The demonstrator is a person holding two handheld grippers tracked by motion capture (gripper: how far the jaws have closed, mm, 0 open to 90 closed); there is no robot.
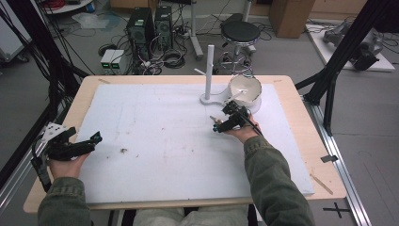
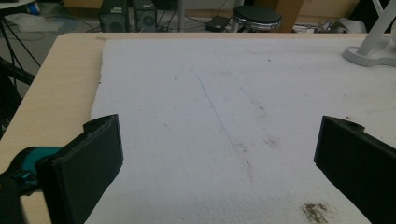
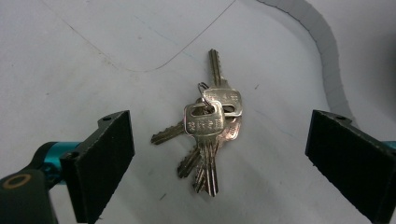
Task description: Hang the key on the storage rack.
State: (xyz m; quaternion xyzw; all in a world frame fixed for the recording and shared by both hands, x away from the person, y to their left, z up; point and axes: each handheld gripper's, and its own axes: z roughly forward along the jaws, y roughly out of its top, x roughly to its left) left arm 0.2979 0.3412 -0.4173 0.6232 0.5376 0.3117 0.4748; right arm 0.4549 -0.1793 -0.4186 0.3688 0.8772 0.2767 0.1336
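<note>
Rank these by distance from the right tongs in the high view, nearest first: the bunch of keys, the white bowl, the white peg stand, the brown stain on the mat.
1. Bunch of keys: right at the right tongs, on the mat.
2. White bowl: just beyond, toward the table's far right.
3. White peg stand: left of the bowl; its base is about as near as the bowl, so too close to call.
4. Brown stain: far left, nearer the left tongs.

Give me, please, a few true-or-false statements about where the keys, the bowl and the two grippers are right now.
1. The bunch of keys lies on the white sheet between the open jaws of the right gripper. True.
2. The left gripper is shut on a key. False: it is open, over bare sheet.
3. The white bowl stands beside the white stand. True.
4. The keys hang from the stand. False: they lie flat on the sheet.
</note>
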